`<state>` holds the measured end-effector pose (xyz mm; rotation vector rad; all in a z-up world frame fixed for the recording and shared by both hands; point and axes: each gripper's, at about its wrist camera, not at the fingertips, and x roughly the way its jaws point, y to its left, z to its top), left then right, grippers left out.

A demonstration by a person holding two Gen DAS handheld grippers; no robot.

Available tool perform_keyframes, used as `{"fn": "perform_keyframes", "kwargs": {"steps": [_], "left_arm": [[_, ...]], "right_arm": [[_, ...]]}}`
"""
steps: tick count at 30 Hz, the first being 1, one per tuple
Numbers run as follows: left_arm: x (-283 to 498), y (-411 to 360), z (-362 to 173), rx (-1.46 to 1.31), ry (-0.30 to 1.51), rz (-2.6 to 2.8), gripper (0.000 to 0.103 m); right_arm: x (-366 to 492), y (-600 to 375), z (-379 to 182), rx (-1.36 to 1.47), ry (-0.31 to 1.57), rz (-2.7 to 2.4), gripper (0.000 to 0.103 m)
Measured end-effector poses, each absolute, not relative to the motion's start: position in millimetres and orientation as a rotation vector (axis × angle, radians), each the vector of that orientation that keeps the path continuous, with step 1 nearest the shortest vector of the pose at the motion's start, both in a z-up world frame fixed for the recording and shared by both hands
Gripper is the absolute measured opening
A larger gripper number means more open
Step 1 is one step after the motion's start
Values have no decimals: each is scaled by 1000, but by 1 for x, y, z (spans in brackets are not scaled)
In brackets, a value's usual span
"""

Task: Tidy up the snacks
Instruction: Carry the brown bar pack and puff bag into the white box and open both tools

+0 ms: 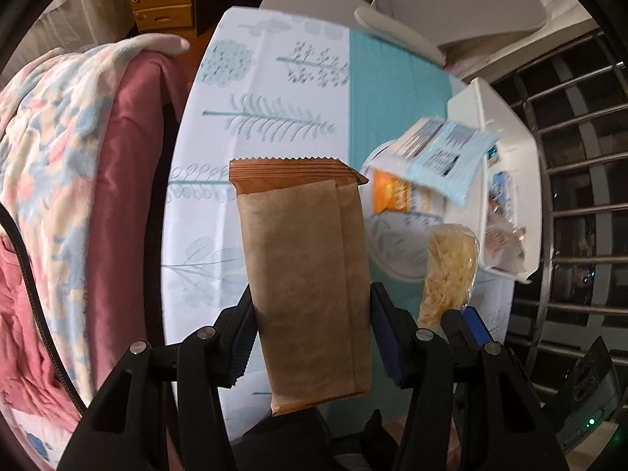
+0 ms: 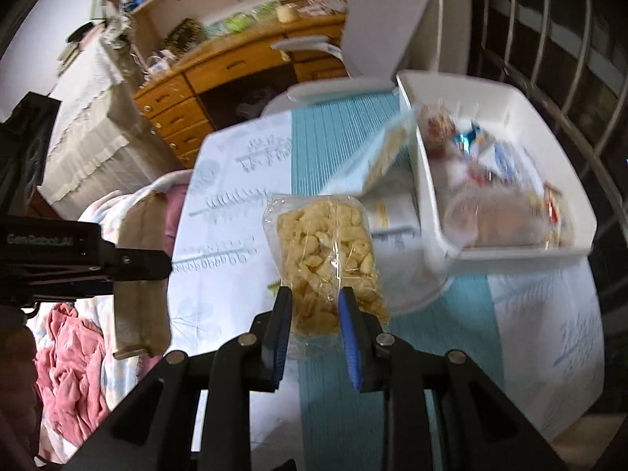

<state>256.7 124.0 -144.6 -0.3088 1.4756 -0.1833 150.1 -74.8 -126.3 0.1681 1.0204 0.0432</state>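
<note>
- Between the left gripper [image 1: 310, 337] pads: brown paper snack packet [image 1: 310, 286], clamped on both long sides, upright, crimped orange top edge pointing away, lifted off the table [image 1: 219, 243].
- Right gripper [image 2: 314, 314]: blue pads clenched on clear bag of pale yellow puffed snacks [image 2: 325, 259], gripped at its lower end, also off the surface.
- Left wrist view: same puffed-snack bag [image 1: 451, 271] just right of the brown packet, right tool's blue finger tip beside it.
- Right wrist view: left tool with the brown packet [image 2: 141, 271] at far left, over the table's left edge.
- White bin [image 2: 510, 149] at the table's right edge, several wrapped snacks inside, blurred.
- Light-blue packet [image 1: 451, 161] leaning on the bin's near-left wall; orange-and-white packet [image 1: 396, 196] under it on the cloth.
- Table covered by white leaf-print cloth with a teal stripe [image 1: 384, 90] down the middle.
- Pink and floral bedding [image 1: 70, 180] off the left edge; grey chair [image 1: 459, 4] at the far end.
</note>
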Motion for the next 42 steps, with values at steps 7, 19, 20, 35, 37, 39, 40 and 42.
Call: {"fn": "perform_keyframes", "kwargs": {"steps": [7,19,20,35,37,39,40,42], "left_arm": [[254,83,-123,-359,1370,-197,52],[259,-15,-106,-425,1212,-269,52],[261,-23,-106,-426,1205,-279,52],[287,-136,-111,-402,1122,-389,53],[288,-143,-114,-414,1122,-407,56],[289,-148,-115,-415,1129,-403,75],[289,-150,-116,-407,1133,-388,75],[288,-151,-118,-408,1143,-382,75]], "right_arm": [[160,-111,-105,89,948,132,24],[170,-185,-78,-63,816,190,1],[172,-193,-77,-59,816,184,1],[182,-284,-95,-21,903,101,1],[180,-290,-98,0,914,86,1],[181,-296,-102,22,932,72,1],[181,-297,-104,30,941,68,1],[181,-298,-106,44,952,65,1]]}}
